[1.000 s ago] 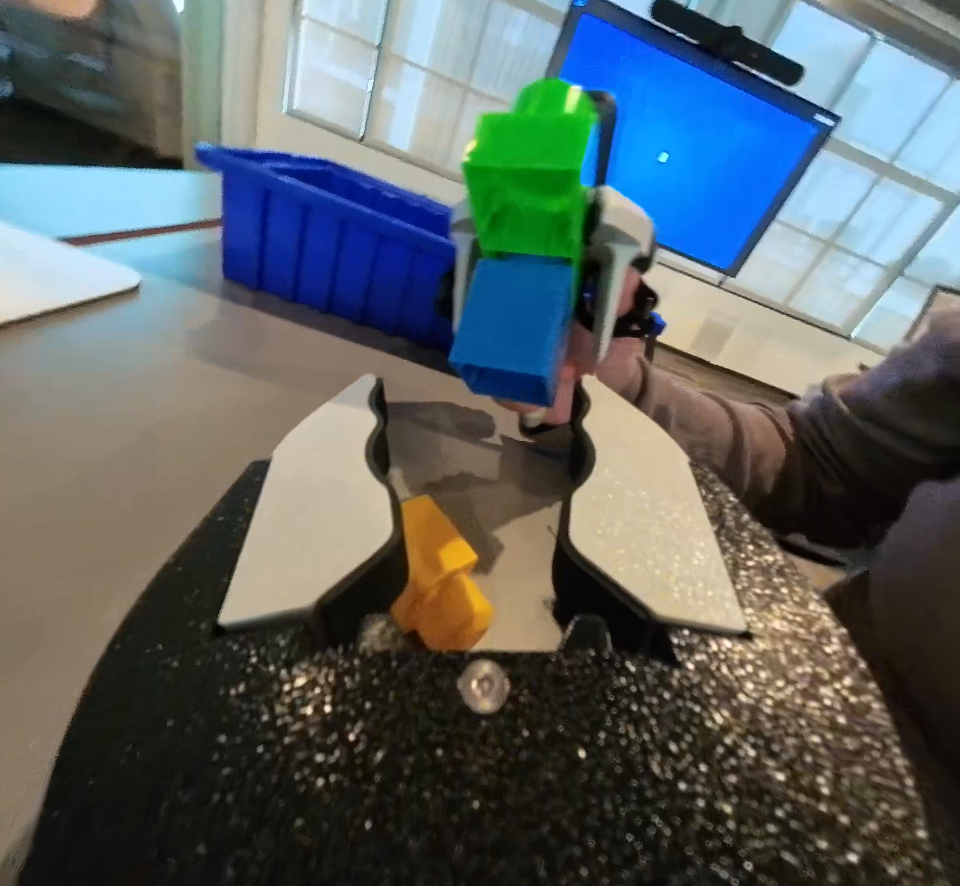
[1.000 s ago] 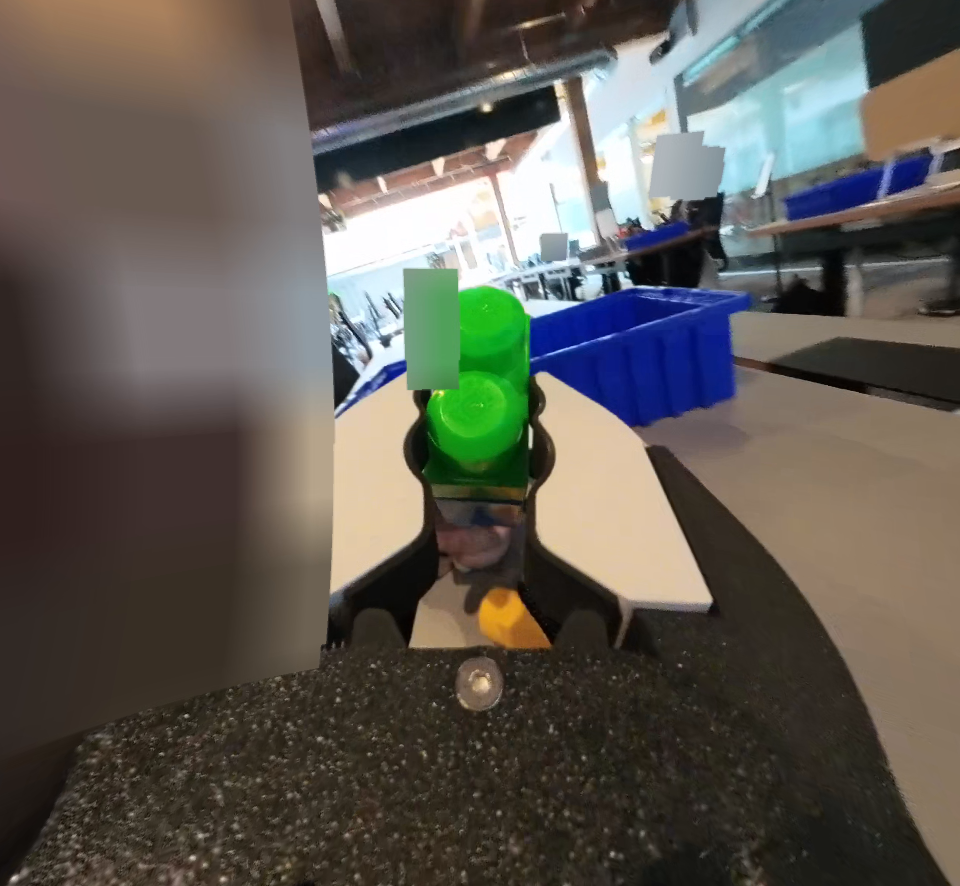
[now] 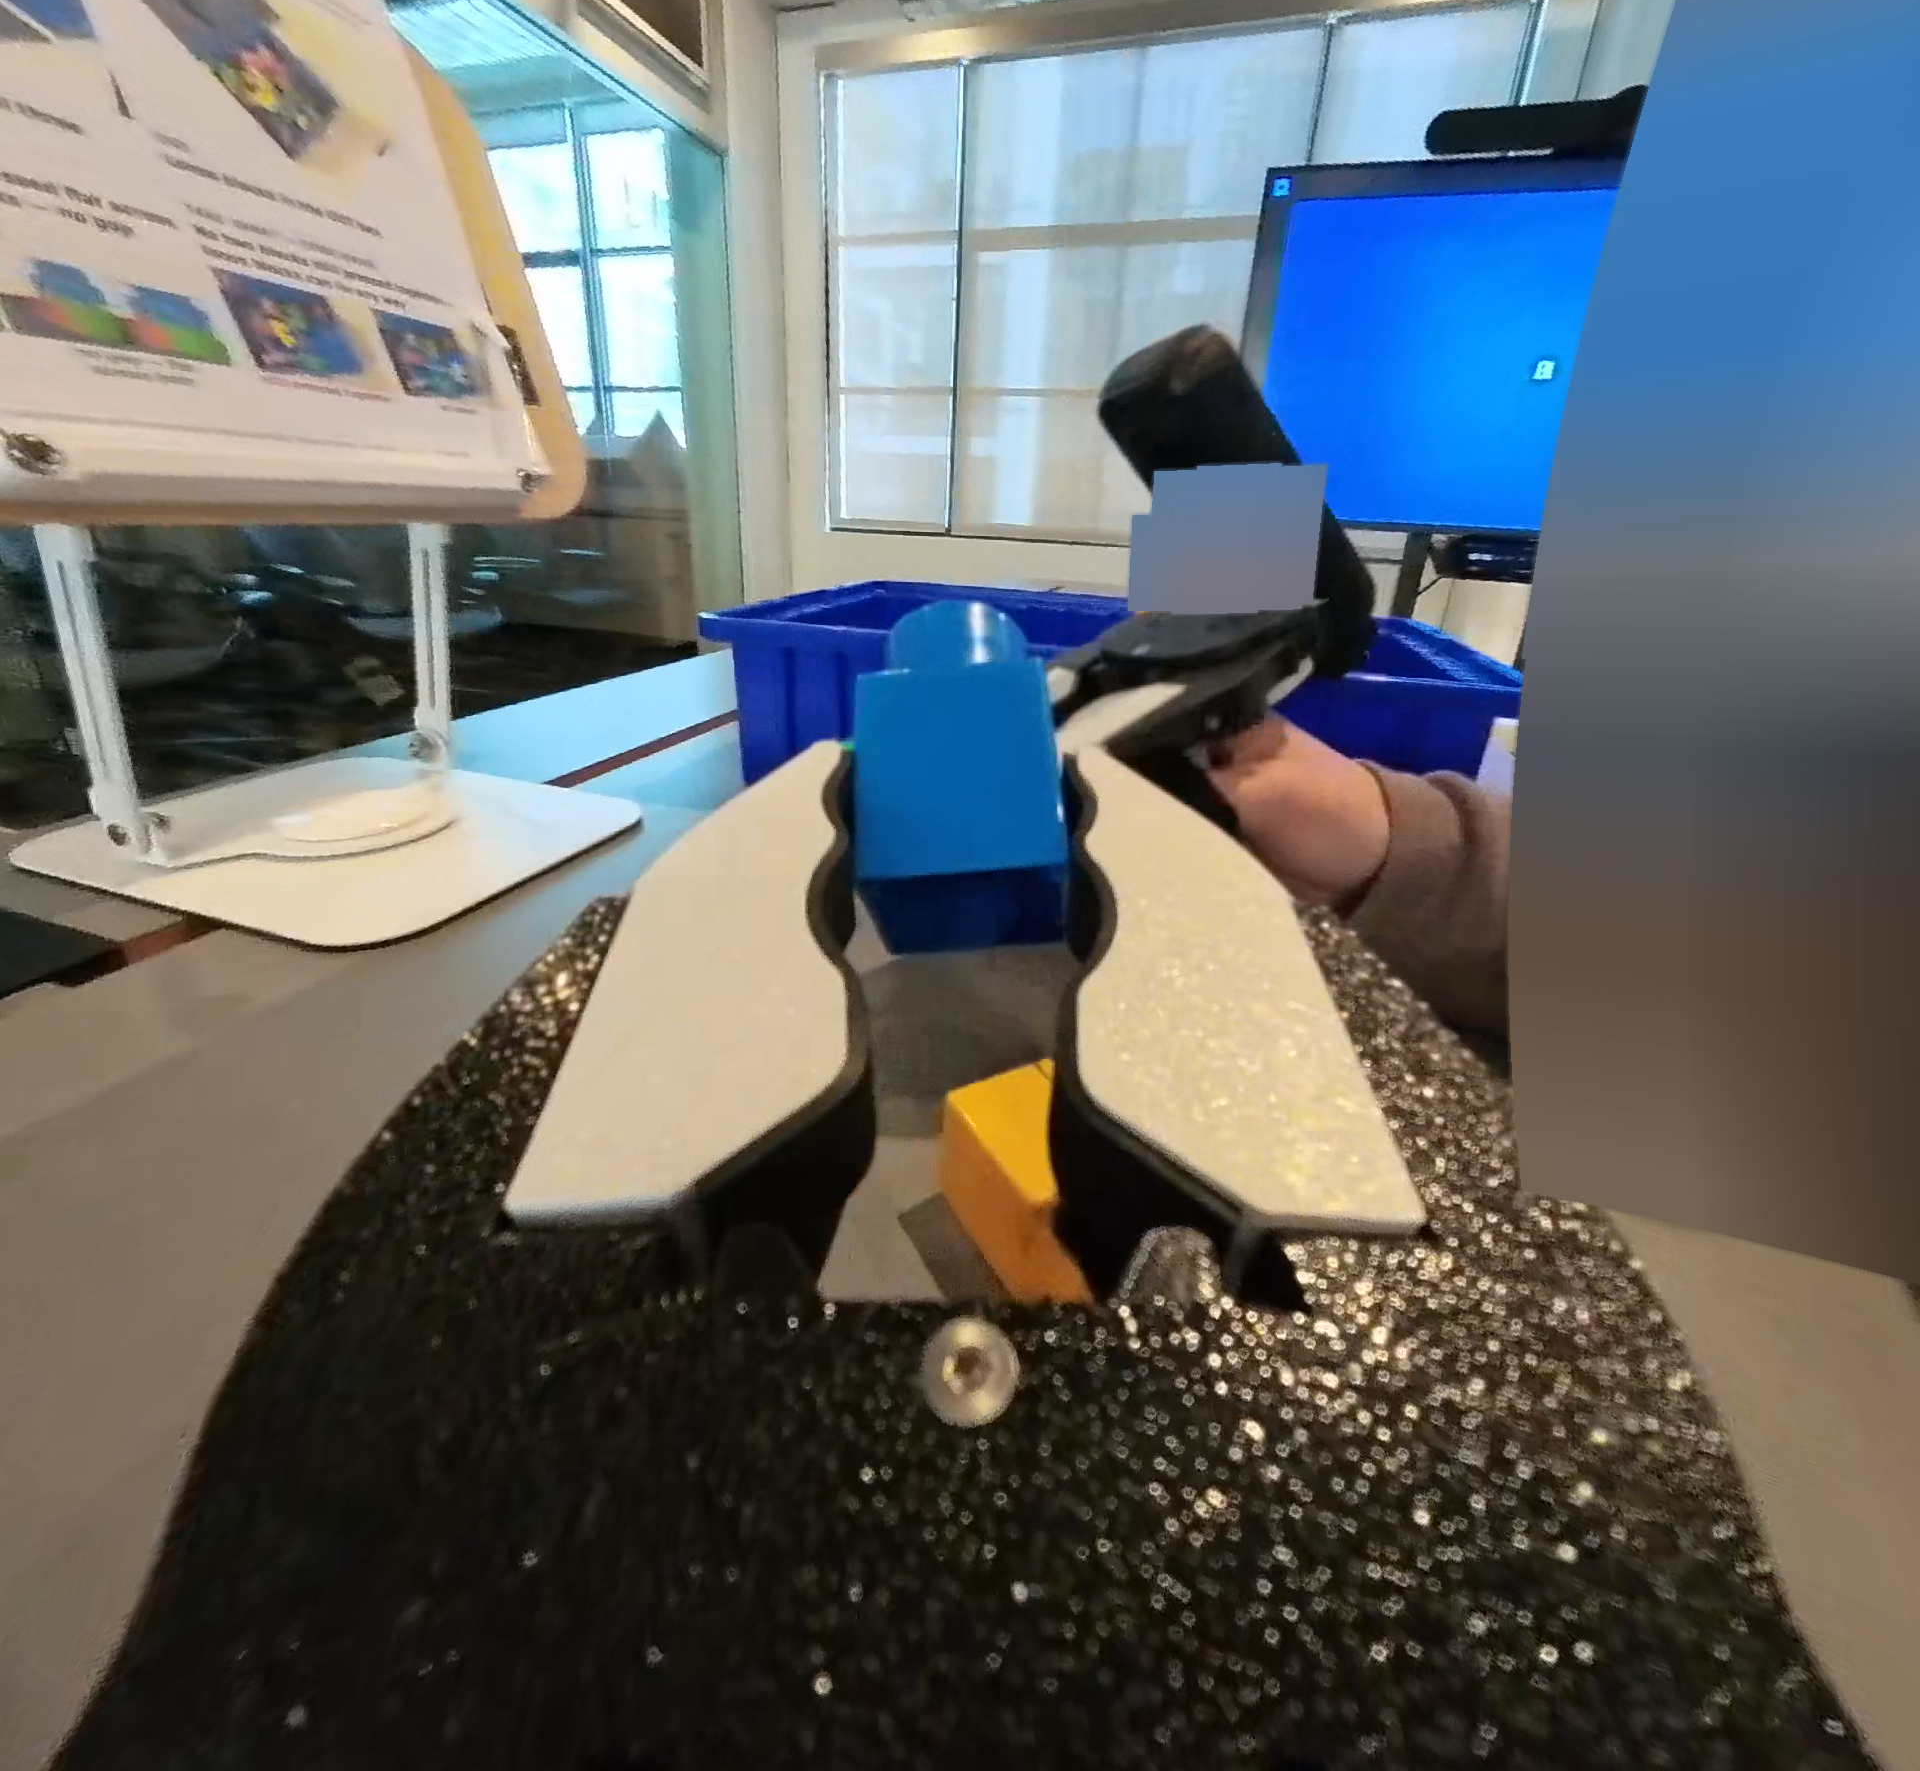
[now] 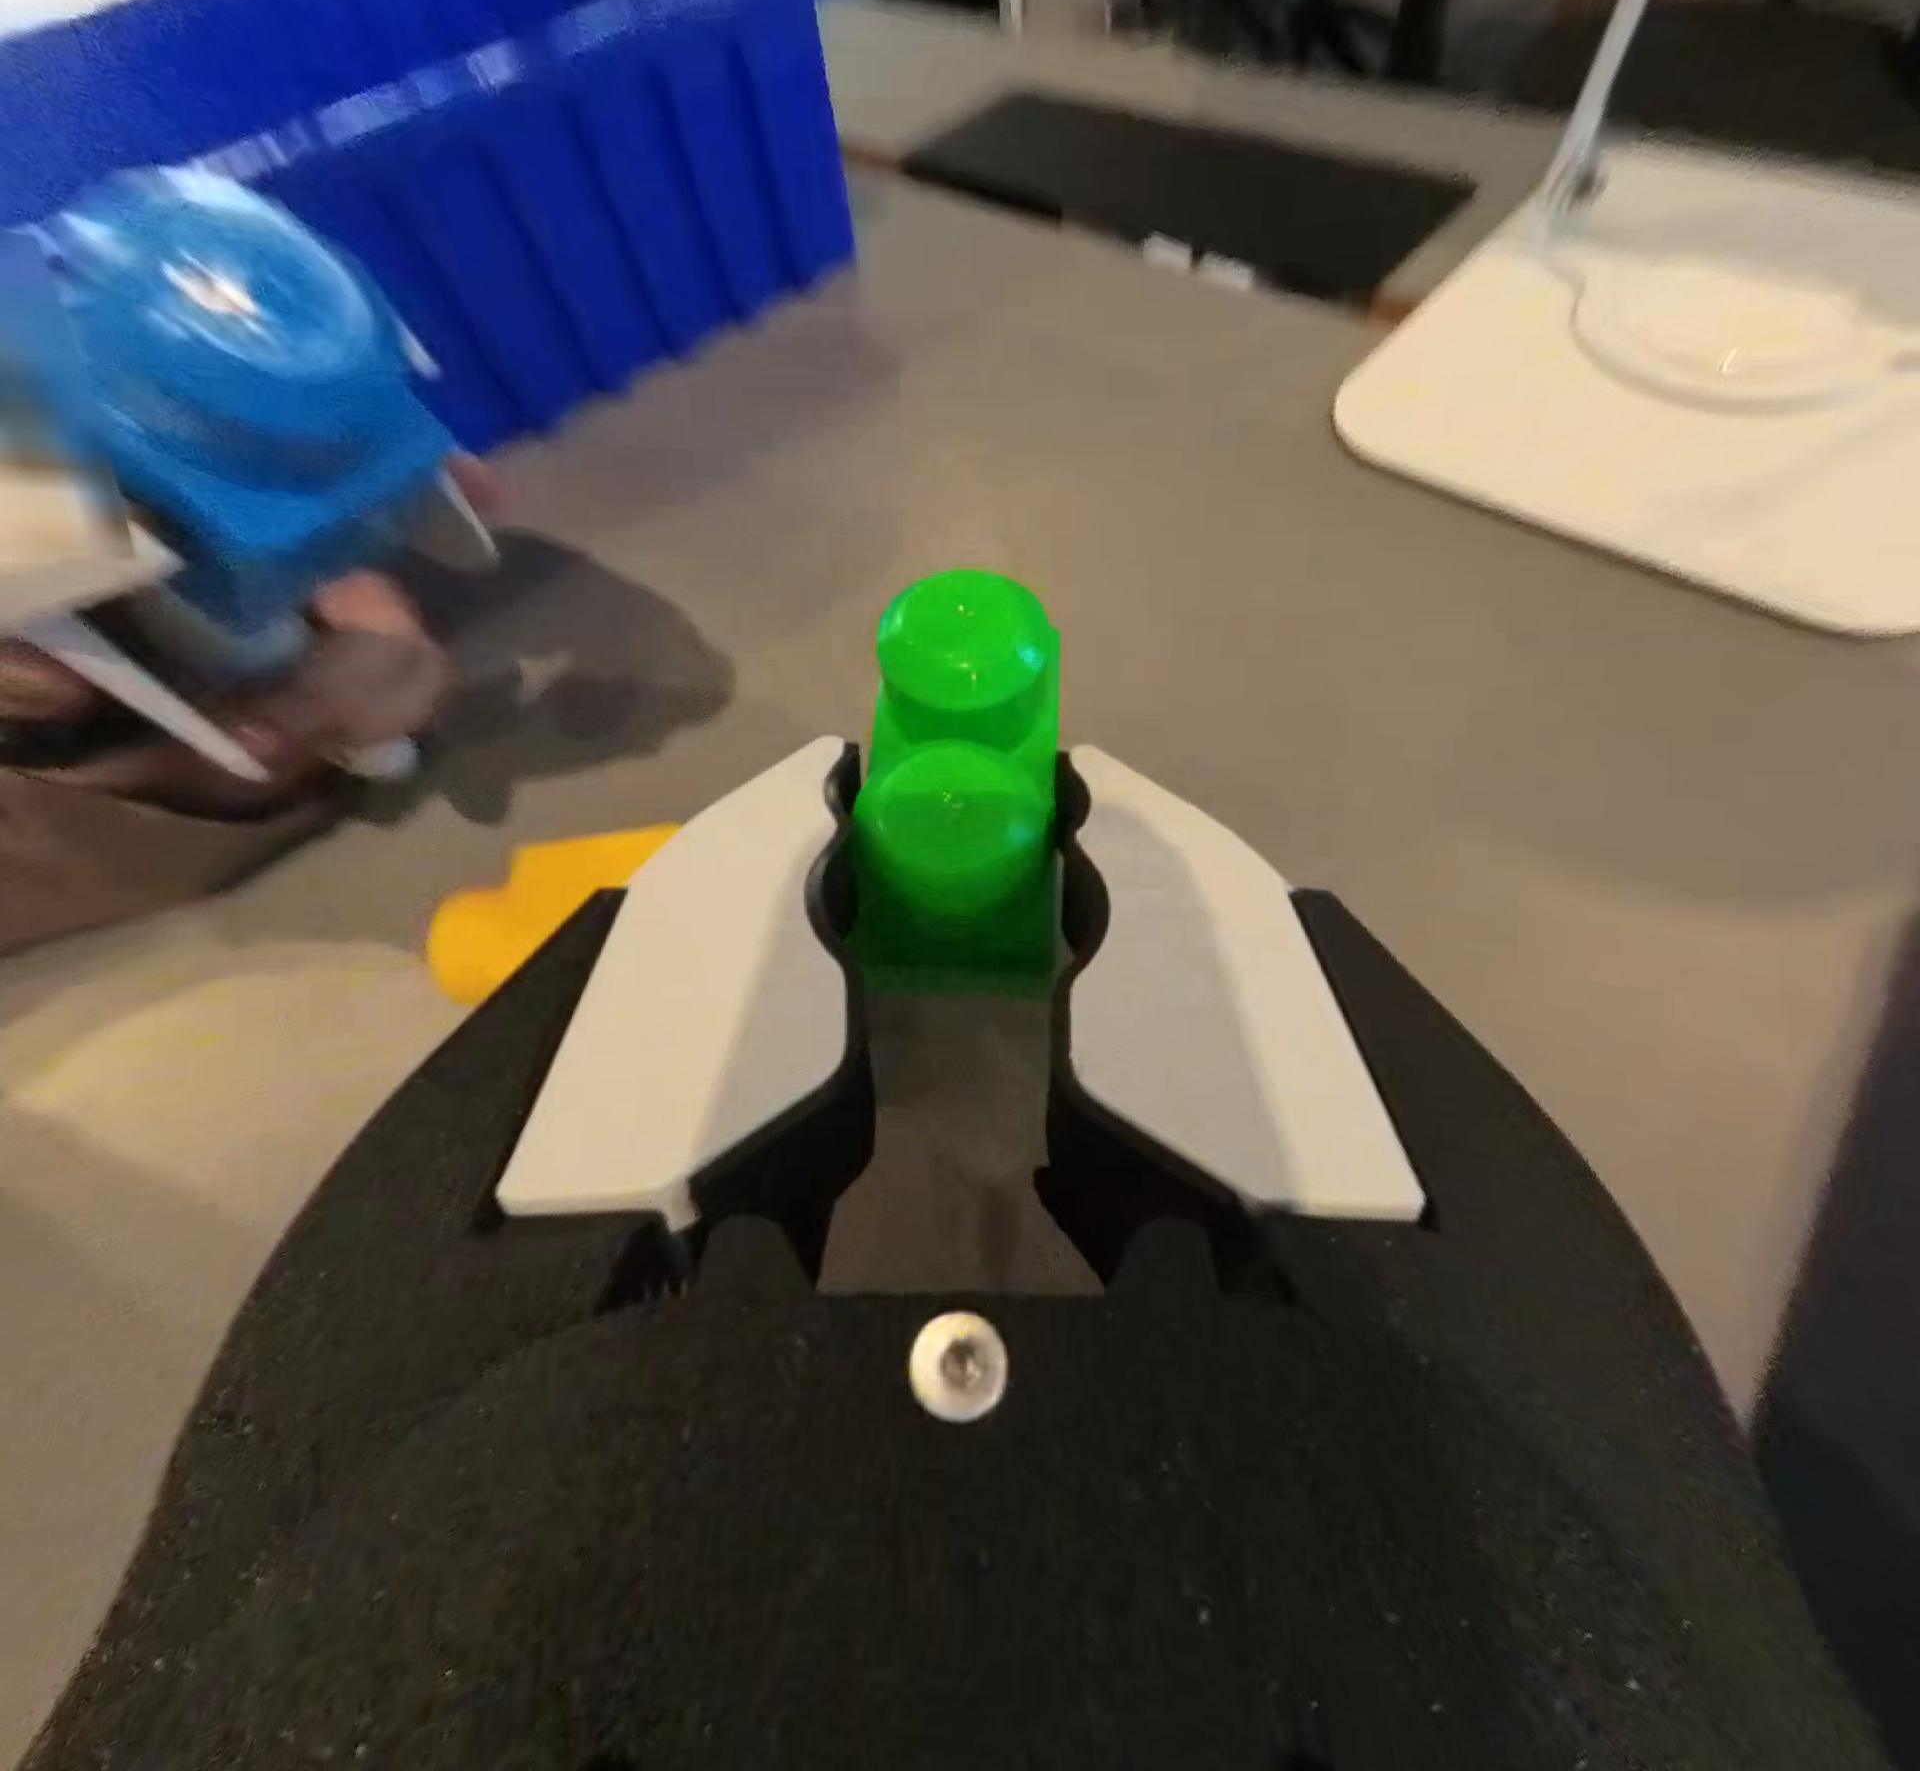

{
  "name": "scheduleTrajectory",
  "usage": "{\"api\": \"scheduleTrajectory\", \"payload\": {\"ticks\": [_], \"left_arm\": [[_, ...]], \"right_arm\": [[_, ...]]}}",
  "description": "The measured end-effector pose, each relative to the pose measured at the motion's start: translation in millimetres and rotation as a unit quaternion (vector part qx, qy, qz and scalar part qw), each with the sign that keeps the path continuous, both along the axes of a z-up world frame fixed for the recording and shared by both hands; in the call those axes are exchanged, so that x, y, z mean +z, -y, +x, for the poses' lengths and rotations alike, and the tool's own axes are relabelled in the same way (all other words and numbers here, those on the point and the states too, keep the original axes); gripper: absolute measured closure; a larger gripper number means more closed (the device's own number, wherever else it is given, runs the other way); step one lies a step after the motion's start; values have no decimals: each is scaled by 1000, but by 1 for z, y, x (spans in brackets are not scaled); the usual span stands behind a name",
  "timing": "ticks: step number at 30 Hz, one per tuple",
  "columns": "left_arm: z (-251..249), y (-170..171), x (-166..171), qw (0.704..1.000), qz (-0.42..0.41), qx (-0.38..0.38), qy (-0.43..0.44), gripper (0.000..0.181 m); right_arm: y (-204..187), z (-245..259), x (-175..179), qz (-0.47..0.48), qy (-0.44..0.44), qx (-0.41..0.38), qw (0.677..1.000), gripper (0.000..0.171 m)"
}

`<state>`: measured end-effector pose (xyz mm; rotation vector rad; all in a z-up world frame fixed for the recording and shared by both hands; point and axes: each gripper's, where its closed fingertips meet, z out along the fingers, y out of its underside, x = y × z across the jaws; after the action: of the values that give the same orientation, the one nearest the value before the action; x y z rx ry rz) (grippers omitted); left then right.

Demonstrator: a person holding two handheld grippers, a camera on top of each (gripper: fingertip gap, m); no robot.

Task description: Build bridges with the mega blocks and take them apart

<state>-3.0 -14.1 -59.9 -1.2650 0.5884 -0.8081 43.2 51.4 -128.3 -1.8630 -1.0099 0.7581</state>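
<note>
Two grippers, each loaded: my left gripper pinches the blue block at frame centre; my right gripper clamps the green block. A yellow block lies on the grey table, lower left, the blue bin upper left.

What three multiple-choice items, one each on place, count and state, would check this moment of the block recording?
1. Where does the yellow block lie?
A. In the blue bin
B. On the grey table
C. In a gripper

2. How many studs show on the green block?
A. One
B. Two
C. Four

3. What is the left gripper doing?
A. Gripping the blue block
B. Hanging open and empty
C. Gripping the yellow block

Answers: 1 B, it rests on the table outside the blue bin. 2 B, two round studs stand in a row. 3 A, the fingers press the blue block's sides.
</note>
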Motion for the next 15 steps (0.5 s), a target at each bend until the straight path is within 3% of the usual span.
{"api": "scheduleTrajectory", "payload": {"ticks": [4,6,8,11,15], "left_arm": [[2,-1,-2,1000,-3,0,-6,144],[2,-1,-3,1000,-2,4,-8,144],[0,-3,-2,1000,3,17,-11,144],[-8,-8,0,995,42,82,-45,144],[6,-1,-5,967,145,128,-164,144]], "right_arm": [[4,-6,-26,-20,45,16,999,132],[3,-12,-13,-5,3,10,1000,90],[9,-16,8,-4,-54,28,998,73],[39,-24,51,-38,-193,124,973,93],[53,-27,71,-147,-301,173,926,91]]}}
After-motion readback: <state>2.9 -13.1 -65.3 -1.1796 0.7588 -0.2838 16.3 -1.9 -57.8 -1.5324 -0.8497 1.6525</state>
